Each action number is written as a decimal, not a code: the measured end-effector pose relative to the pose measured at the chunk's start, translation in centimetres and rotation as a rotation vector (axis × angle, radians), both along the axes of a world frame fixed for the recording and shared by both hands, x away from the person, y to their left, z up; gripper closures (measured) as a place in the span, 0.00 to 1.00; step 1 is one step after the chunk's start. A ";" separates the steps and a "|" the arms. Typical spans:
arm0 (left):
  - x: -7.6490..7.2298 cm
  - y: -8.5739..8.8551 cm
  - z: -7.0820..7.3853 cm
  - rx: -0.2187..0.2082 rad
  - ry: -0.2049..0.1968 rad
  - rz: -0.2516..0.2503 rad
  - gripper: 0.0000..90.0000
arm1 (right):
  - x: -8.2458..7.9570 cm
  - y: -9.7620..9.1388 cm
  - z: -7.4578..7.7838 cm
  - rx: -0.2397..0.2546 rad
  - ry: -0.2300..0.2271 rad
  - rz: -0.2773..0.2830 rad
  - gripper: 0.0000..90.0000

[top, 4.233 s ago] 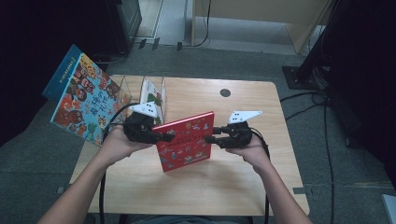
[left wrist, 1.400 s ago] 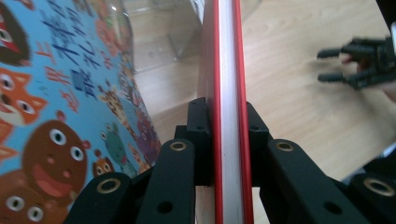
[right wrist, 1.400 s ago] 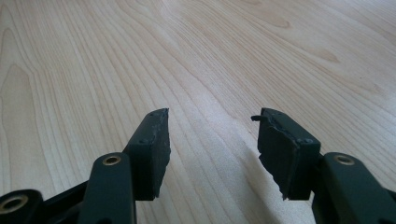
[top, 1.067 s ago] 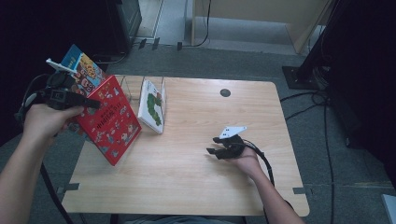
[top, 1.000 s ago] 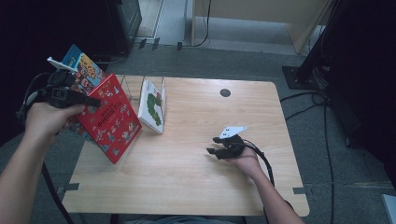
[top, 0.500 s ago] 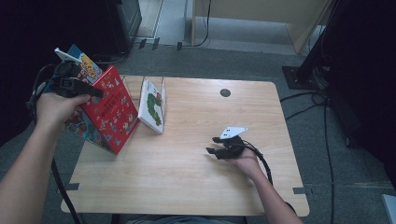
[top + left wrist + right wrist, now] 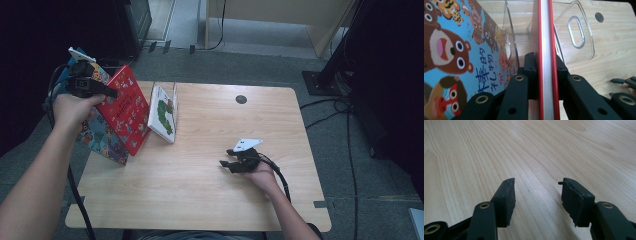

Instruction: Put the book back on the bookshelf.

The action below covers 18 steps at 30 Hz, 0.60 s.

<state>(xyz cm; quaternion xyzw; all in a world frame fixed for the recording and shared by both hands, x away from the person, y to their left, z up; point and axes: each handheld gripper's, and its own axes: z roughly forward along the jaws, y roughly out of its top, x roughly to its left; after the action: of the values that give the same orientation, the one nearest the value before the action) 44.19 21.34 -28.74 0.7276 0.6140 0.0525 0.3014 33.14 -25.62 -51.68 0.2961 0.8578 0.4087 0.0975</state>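
Left hand-held gripper [image 7: 107, 93]: at the upper left of the high view, off the table's left edge, clenched on the red book; in the left gripper view [image 7: 545, 72] its black pads press both covers, the page edges running straight up between them.
Red book [image 7: 125, 110]: held tilted at the upper left of the high view, its top leaning left; its lower corner is at the table's left edge. Whether it touches the table I cannot tell.
Blue book [image 7: 100, 140]: just behind and left of the red book in the high view, leaning the same way; in the left gripper view [image 7: 454, 50] its cover of cartoon bears and tigers lies at the left, beside the red book.
Clear rack [image 7: 579, 32]: a see-through plastic stand with an oval handle hole, behind the red book, upper middle of the left gripper view.
White book [image 7: 164, 113]: stands in the rack, right of the red book, a green caterpillar on its cover.
Right hand-held gripper [image 7: 226, 163]: rests at the centre right of the table in the high view, released; in the right gripper view [image 7: 537, 195] its jaws stand apart over bare wood with nothing between them.
Table [image 7: 225, 210]: light wood, with a dark round hole [image 7: 241, 99] near its far edge.
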 end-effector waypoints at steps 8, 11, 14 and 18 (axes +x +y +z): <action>0.5 -0.1 0.0 0.008 0.027 -0.036 0.88 | -0.5 -0.5 -0.3 -0.009 0.005 -0.013 0.50; 0.8 -0.1 0.2 0.018 0.068 -0.054 0.87 | -0.6 -0.7 -0.3 -0.001 0.005 -0.019 0.50; 1.0 -0.2 0.2 0.037 0.100 -0.068 0.86 | -0.7 -0.8 -0.4 -0.001 -0.002 -0.017 0.50; 1.2 -0.2 -0.2 0.031 0.137 -0.086 0.84 | -0.7 -0.8 -0.4 0.001 -0.003 -0.021 0.50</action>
<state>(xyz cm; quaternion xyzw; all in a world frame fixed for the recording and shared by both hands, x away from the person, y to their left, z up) 45.41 21.14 -28.96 0.7597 0.6005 -0.0011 0.2495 32.44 -26.45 -52.10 0.3043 0.8543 0.4087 0.1029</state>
